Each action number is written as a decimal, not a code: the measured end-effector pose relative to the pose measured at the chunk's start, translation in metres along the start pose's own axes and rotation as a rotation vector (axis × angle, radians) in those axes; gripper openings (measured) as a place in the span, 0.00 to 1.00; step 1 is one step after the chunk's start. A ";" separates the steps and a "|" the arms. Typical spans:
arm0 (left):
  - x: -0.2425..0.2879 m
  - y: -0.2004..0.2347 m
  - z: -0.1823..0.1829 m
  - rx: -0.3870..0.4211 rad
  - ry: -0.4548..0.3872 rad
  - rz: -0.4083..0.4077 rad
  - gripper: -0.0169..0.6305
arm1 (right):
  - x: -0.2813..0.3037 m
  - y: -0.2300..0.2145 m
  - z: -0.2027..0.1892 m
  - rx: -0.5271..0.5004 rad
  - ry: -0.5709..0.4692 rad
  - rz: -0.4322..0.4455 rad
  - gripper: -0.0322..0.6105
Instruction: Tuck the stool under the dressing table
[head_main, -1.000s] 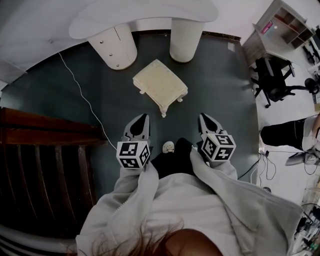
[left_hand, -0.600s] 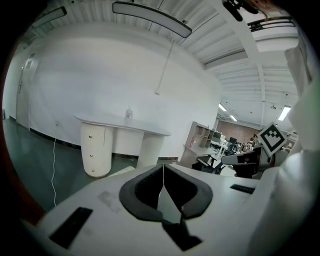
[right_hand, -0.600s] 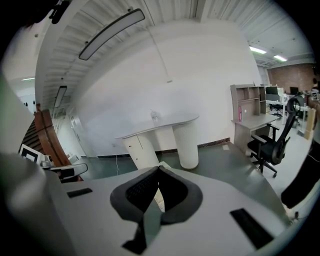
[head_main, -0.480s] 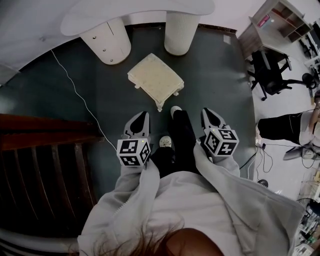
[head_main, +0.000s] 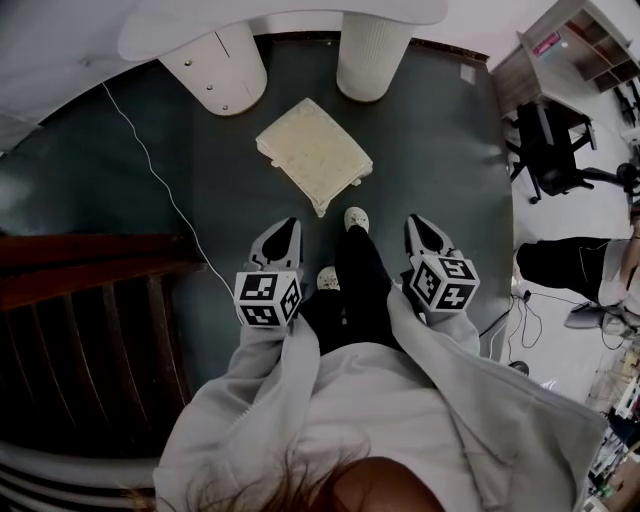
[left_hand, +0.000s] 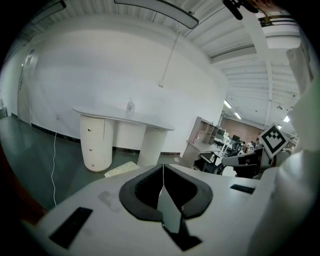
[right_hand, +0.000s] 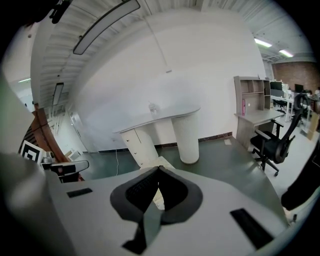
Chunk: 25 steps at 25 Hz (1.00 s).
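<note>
The cream padded square stool with stubby white legs is sitting on the dark green floor, just short of the gap between the pedestals of the white dressing table. It's looking light and rigid but squishy on top, so I'm guessing push on its near frame edge. The left gripper and right gripper are hanging fully closed, empty.

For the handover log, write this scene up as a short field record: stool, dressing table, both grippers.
stool: on floor, in front of the dressing table, not tucked under
left gripper: shut, empty, clear of stool
right gripper: shut, empty, clear of stool
cable: white, on floor left of stool
task status: not yet done
</note>
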<state>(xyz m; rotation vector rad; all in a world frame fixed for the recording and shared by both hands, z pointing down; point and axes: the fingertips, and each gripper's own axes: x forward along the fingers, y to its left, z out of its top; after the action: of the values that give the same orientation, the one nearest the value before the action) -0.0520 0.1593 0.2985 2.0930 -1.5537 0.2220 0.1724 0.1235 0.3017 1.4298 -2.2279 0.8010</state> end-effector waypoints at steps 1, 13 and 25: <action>0.005 0.001 0.000 -0.003 0.007 0.001 0.05 | 0.005 -0.002 0.002 -0.005 0.006 0.002 0.13; 0.068 0.006 -0.006 -0.026 0.096 0.008 0.05 | 0.056 -0.028 0.016 -0.042 0.087 0.029 0.13; 0.118 0.024 -0.025 -0.068 0.214 0.041 0.05 | 0.125 -0.048 0.020 -0.089 0.193 0.091 0.13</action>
<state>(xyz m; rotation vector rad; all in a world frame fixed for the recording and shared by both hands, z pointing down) -0.0310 0.0670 0.3776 1.9181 -1.4566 0.3888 0.1645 0.0082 0.3724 1.1660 -2.1650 0.8213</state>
